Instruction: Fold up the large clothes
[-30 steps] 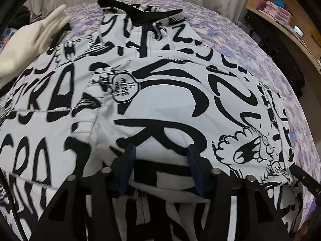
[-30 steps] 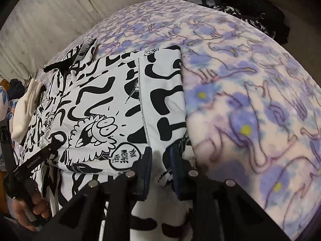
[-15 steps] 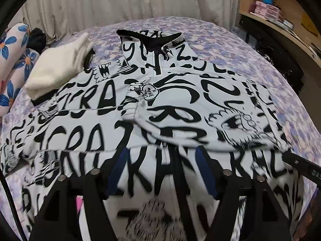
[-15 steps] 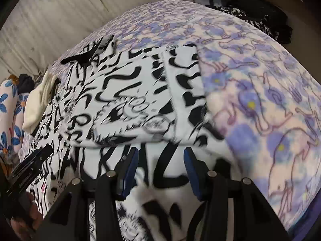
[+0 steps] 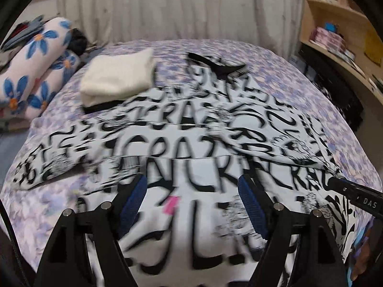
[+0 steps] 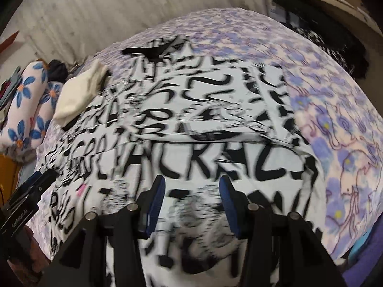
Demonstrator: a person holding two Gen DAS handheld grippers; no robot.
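A large white garment with black graffiti lettering (image 5: 196, 143) lies spread on the bed, its black collar at the far end (image 5: 215, 64). A folded part lies across its middle, with a fold edge running left to right. It also shows in the right wrist view (image 6: 203, 124). My left gripper (image 5: 192, 198) is open and empty above the garment's near part. My right gripper (image 6: 192, 196) is open and empty above the near right part. The right gripper's body shows at the right edge of the left wrist view (image 5: 356, 196).
The bed has a purple patterned blanket (image 6: 335, 110). A folded cream garment (image 5: 117, 79) lies at the far left. Flowered pillows (image 5: 36, 67) lie beyond the left edge. A curtain (image 5: 179, 7) hangs behind. Wooden shelves (image 5: 340, 35) stand at the right.
Both grippers have let go of the garment, opened, and pulled back towards the near edge. The folded part now lies flat across the middle.
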